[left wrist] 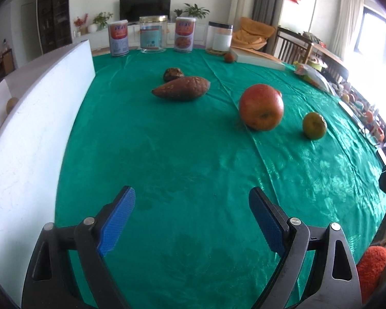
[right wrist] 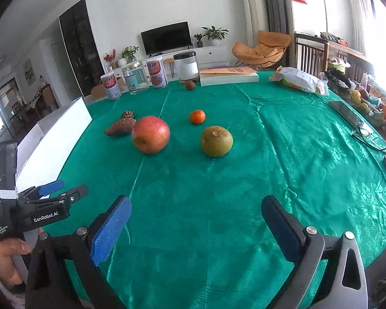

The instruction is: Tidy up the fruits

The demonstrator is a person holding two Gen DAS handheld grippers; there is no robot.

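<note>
Fruits lie on the green tablecloth [right wrist: 218,231]. A red apple [right wrist: 150,134] [left wrist: 261,107] sits mid-table, with a greenish round fruit [right wrist: 216,141] [left wrist: 314,125] to its right and a small tangerine [right wrist: 197,116] behind them. Left of the apple lie a brown sweet potato [right wrist: 121,126] [left wrist: 181,91] and a dark wrinkled lump [right wrist: 128,114] [left wrist: 173,74]. A small reddish fruit [right wrist: 190,85] rests near the far edge. My left gripper [left wrist: 191,198] [right wrist: 69,189] and right gripper [right wrist: 196,203] both stand open and empty over bare cloth, well short of the fruits.
A white box [left wrist: 38,128] stands along the table's left side. Two cans [right wrist: 111,87], two jars [right wrist: 185,65] and a book [right wrist: 229,77] line the far edge. A plastic bag [right wrist: 298,79], a dark flat device [right wrist: 347,113] and glasses [right wrist: 368,136] lie at the right.
</note>
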